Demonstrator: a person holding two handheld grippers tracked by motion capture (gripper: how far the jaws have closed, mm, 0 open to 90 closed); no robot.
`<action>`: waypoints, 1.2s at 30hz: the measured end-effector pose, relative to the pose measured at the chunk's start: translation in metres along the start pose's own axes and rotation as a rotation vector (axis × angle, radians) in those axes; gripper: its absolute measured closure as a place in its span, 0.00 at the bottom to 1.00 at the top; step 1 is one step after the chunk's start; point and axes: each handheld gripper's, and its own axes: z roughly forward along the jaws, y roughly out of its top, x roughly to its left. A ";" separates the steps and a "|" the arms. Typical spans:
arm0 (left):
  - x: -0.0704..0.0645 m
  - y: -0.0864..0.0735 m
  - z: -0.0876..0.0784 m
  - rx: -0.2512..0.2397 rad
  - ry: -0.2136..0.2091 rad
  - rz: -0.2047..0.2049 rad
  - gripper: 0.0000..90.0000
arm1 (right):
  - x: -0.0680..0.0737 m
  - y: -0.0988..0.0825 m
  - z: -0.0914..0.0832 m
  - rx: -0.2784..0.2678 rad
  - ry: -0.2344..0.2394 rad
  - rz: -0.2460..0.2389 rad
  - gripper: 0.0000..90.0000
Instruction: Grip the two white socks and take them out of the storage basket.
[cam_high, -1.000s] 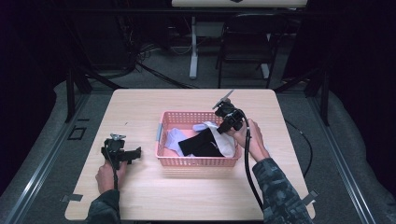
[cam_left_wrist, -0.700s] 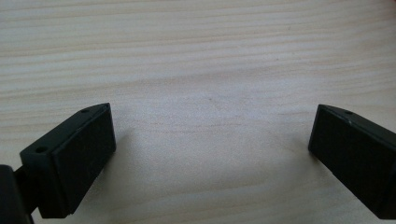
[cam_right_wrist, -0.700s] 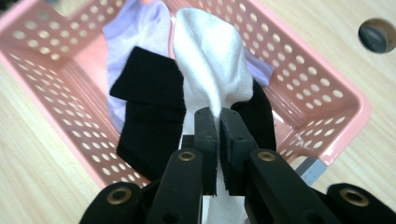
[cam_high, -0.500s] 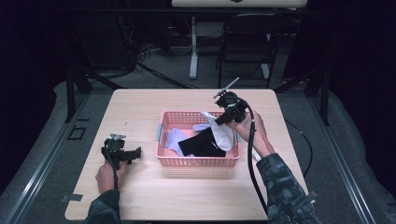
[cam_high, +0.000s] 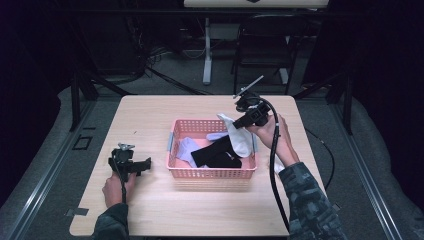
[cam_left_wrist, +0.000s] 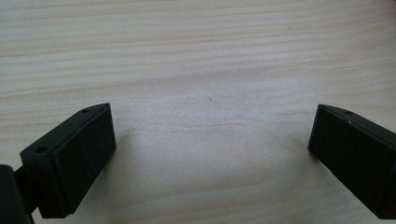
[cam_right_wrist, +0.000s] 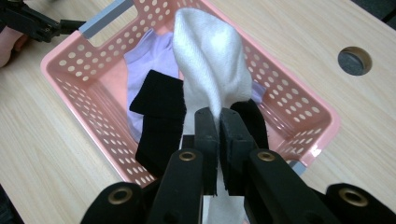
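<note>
Pinching a white sock (cam_right_wrist: 210, 60) between closed jaws, the right gripper (cam_high: 239, 123) is holding it above the far right corner of the pink basket (cam_high: 210, 173), the sock's lower end draping inside. A black sock (cam_high: 216, 155) and a lavender sock (cam_high: 186, 148) are lying in the basket. The left gripper (cam_high: 146, 163) is resting on the wooden table (cam_high: 150, 115) near its left edge, jaws spread wide over bare wood, apart from the basket. Open tabletop is lying around the basket.
</note>
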 end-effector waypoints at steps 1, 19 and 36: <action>0.000 0.000 0.000 0.000 0.000 0.000 0.01 | 0.000 0.000 -0.003 -0.004 -0.001 0.005 0.96; 0.000 0.000 0.000 0.000 0.000 0.000 0.01 | -0.020 -0.029 -0.050 -0.038 -0.073 0.035 0.96; 0.000 0.000 0.000 0.000 0.000 0.000 0.01 | -0.060 -0.080 -0.061 -0.025 -0.116 0.146 0.96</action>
